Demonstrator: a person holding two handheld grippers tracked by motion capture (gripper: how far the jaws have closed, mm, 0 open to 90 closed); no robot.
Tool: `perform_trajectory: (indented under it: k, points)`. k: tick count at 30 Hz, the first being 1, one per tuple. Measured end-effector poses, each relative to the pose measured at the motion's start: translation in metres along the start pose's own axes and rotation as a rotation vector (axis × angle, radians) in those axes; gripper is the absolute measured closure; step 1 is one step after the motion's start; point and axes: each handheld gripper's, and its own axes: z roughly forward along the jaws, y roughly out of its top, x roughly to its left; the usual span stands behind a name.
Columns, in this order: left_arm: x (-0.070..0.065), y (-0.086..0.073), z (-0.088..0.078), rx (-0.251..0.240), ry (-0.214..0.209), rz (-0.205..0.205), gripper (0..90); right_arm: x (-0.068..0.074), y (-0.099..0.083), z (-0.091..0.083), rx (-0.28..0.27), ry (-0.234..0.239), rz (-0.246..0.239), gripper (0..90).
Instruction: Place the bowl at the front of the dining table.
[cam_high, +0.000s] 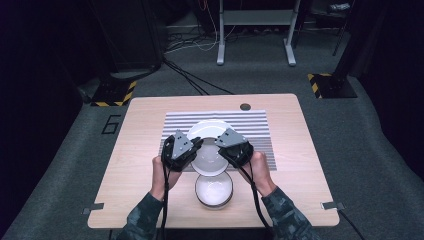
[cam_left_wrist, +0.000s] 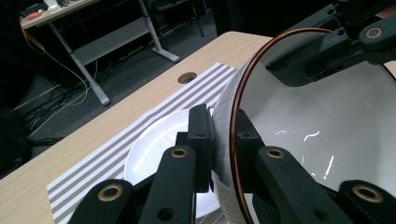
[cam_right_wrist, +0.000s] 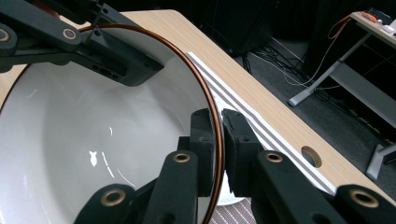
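Observation:
A white bowl with a thin brown rim hangs over the striped mat, held from both sides. My left gripper is shut on its left rim; in the left gripper view the jaws pinch the bowl wall. My right gripper is shut on the opposite rim, and the right gripper view shows its pads clamping the edge of the bowl. A white plate lies on the mat just beyond and partly under the bowl.
A second white bowl stands on the bare wood near the table's front edge, right below the held one. A round cable hole sits at the back of the table. Desk legs and cables cross the floor behind.

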Motion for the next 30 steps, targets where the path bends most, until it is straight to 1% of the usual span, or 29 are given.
perform_trajectory:
  k: [8,11,12,14,17,19,23,24,27,28,29,30]
  points:
    - [0.005,0.001,0.005,0.005,0.003,0.0,81.9,-0.004,0.001,0.006,0.001,0.001,0.004,83.1]
    - [0.006,0.002,0.008,0.007,0.005,0.007,81.8,-0.006,0.001,0.009,0.0,-0.001,0.008,83.1]
    - [0.007,0.002,0.01,-0.002,0.006,0.008,81.8,-0.008,0.001,0.01,0.0,-0.001,0.009,83.1]
    - [0.008,0.002,0.01,0.004,0.004,0.008,81.9,-0.008,0.002,0.011,0.0,-0.003,0.009,83.1]
    - [0.011,0.002,0.014,-0.002,0.002,0.014,81.9,-0.01,0.002,0.014,0.004,-0.006,0.005,83.2]
    - [0.013,0.001,0.017,-0.01,0.002,0.009,81.9,-0.012,0.003,0.016,0.01,-0.006,0.004,83.2]
    - [0.016,0.002,0.02,-0.013,0.006,0.008,81.9,-0.015,0.005,0.019,0.009,-0.012,0.005,83.1]
    - [0.018,0.003,0.021,-0.011,0.014,0.015,81.9,-0.017,0.007,0.021,0.012,-0.012,0.003,83.0]
    - [0.02,0.004,0.023,-0.01,0.018,0.017,82.0,-0.019,0.009,0.023,0.013,-0.013,0.004,82.9]
    - [0.024,0.003,0.026,-0.008,0.013,0.01,81.9,-0.021,0.009,0.027,0.015,-0.014,0.005,82.9]
    - [0.024,0.003,0.026,-0.008,0.013,0.01,81.8,-0.021,0.009,0.027,0.015,-0.014,0.005,82.9]
    - [0.028,0.001,0.031,-0.01,-0.002,-0.007,81.8,-0.022,0.009,0.031,0.018,-0.013,0.009,82.8]
